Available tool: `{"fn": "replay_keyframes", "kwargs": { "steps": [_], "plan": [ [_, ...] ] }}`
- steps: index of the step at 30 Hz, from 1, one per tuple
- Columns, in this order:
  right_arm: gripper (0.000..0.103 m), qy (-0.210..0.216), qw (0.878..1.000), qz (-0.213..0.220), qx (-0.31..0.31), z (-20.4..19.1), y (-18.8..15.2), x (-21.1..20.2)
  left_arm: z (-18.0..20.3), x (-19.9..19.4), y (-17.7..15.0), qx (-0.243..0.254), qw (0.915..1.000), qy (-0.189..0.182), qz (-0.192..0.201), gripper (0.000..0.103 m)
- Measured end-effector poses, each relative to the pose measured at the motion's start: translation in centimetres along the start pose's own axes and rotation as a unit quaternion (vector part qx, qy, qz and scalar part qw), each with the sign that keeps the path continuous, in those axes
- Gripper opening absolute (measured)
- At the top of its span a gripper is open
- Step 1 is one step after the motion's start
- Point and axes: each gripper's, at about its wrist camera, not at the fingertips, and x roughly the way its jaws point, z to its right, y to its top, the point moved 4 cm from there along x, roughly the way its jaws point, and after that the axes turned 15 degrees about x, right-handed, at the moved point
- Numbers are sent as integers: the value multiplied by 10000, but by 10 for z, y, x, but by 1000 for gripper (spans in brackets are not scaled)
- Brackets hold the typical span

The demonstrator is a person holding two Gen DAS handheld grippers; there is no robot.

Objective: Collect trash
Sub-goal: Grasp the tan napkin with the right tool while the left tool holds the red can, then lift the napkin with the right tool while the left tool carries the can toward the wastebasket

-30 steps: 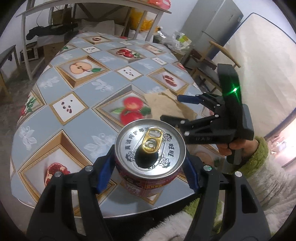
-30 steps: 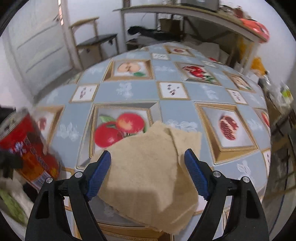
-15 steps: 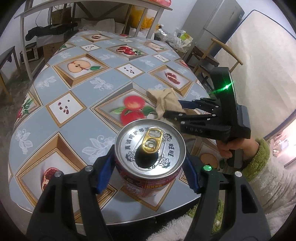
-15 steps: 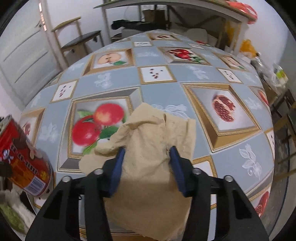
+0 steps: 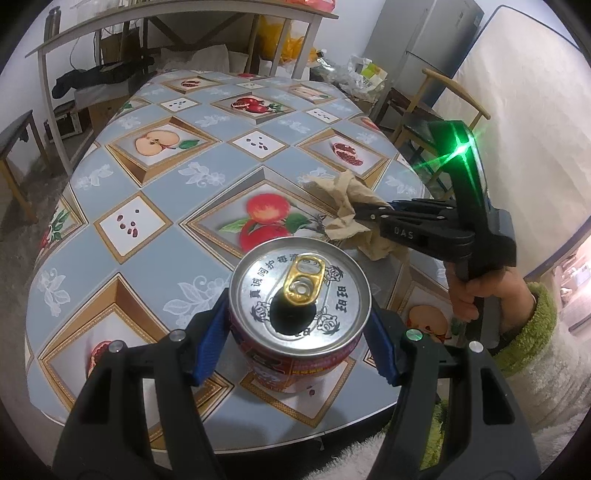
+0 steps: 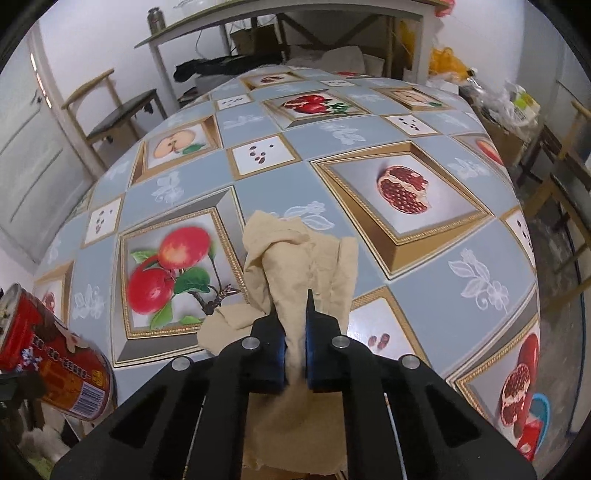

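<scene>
My left gripper (image 5: 299, 332) is shut on an opened red drink can (image 5: 300, 295) and holds it upright above the near edge of the table. The can also shows at the far left of the right wrist view (image 6: 48, 354). My right gripper (image 6: 294, 332) is shut on a crumpled tan paper napkin (image 6: 299, 258), bunched and lifted off the fruit-patterned tablecloth (image 6: 406, 266). In the left wrist view the right gripper (image 5: 360, 208) pinches the napkin (image 5: 347, 206) to the right of the can.
Wooden chairs stand at the table's right (image 5: 436, 110) and left (image 6: 118, 110). A shelf frame (image 5: 166, 22) with clutter stands behind the far end. A fridge (image 5: 424, 48) and a mattress (image 5: 528, 110) are at the right.
My right gripper has closed on the napkin, bunching it up and lifting it off the cloth. My left gripper still holds the can and has risen slightly.
</scene>
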Motion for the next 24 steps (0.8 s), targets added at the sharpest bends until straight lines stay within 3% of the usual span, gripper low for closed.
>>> {"fn": "replay_keyframes", "kwargs": {
  "steps": [24],
  "plan": [
    [7, 240, 9937, 779, 768, 32, 14, -73, 9, -8, 7, 280, 9991, 292, 126, 63]
  ]
}}
